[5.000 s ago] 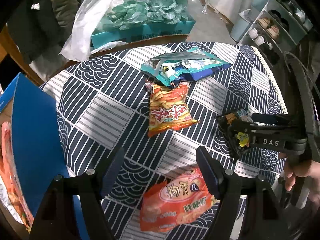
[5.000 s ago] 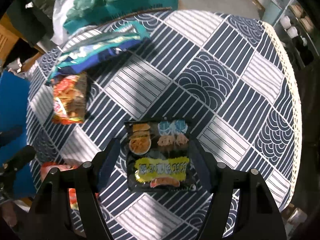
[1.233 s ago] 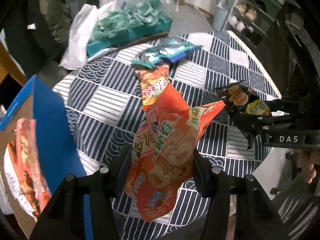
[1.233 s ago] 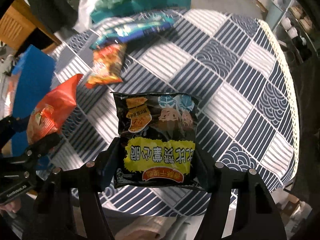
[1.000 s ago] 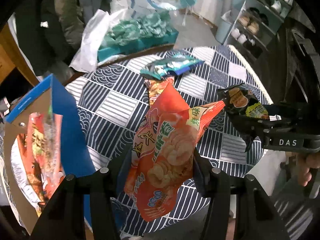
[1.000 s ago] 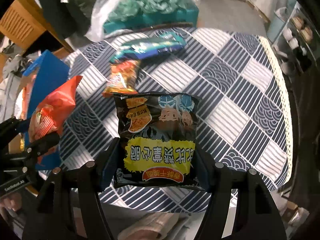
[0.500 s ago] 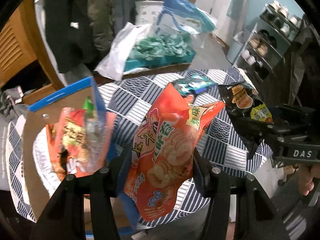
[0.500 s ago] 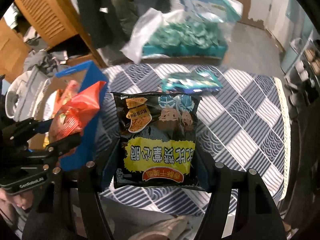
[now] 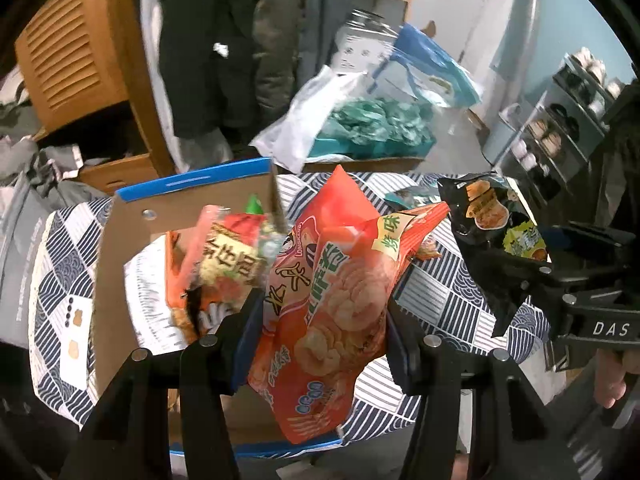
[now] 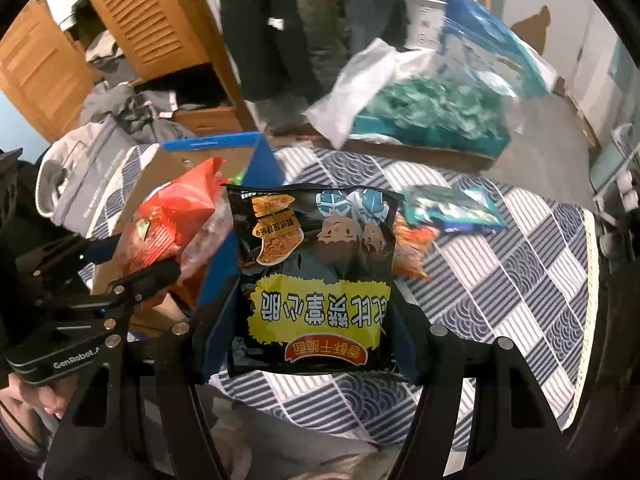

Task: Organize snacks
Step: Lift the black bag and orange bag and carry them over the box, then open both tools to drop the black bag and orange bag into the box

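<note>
Two grippers grip snacks above the table: left gripper (image 9: 320, 320) clamps an orange shrimp-chip bag (image 9: 332, 292) over the open cardboard box (image 9: 116, 264); right gripper (image 10: 316, 320) clamps a black noodle-snack bag (image 10: 312, 276) beside the box's blue flap (image 10: 262, 166). Only the right view shows bare tablecloth (image 10: 520, 292) and teal packets (image 10: 452, 208).

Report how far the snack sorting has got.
Done: several packets already lie in the cardboard box. In hand: the left gripper is shut on an orange snack bag, the right gripper on a black snack bag, both near the box. Left: a teal packet and an orange packet on the table.
</note>
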{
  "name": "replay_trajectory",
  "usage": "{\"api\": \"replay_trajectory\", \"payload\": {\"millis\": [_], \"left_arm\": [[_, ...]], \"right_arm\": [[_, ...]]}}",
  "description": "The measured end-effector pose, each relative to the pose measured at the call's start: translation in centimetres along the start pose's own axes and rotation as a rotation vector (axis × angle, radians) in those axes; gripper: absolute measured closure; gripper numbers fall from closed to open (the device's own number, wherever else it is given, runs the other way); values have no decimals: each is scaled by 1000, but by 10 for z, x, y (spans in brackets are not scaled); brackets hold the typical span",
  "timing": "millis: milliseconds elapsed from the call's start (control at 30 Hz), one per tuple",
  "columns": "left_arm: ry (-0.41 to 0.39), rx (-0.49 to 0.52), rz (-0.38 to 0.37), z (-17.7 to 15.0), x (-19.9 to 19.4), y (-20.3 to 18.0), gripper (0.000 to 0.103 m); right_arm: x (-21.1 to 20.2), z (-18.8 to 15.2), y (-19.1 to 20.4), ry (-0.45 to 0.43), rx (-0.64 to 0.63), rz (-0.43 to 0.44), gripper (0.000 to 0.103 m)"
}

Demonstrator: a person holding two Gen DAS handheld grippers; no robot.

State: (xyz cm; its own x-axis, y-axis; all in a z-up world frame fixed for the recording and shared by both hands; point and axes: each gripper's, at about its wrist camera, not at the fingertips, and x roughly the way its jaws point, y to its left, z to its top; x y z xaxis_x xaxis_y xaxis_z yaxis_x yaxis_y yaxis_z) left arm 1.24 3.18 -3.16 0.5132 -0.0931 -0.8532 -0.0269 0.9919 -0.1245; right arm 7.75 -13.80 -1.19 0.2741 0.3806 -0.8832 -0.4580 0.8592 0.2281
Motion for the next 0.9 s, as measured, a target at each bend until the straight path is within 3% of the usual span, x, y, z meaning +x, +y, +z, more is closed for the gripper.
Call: {"api": "replay_trajectory", "payload": {"millis": [500, 900], "left_arm": [[7, -143, 78, -20, -4, 76, 47], [71, -263, 118, -39, 15, 125, 44]], "right_arm": [[39, 23, 80, 52, -120, 66, 36], [81, 25, 134, 128, -212, 83, 35]]}}
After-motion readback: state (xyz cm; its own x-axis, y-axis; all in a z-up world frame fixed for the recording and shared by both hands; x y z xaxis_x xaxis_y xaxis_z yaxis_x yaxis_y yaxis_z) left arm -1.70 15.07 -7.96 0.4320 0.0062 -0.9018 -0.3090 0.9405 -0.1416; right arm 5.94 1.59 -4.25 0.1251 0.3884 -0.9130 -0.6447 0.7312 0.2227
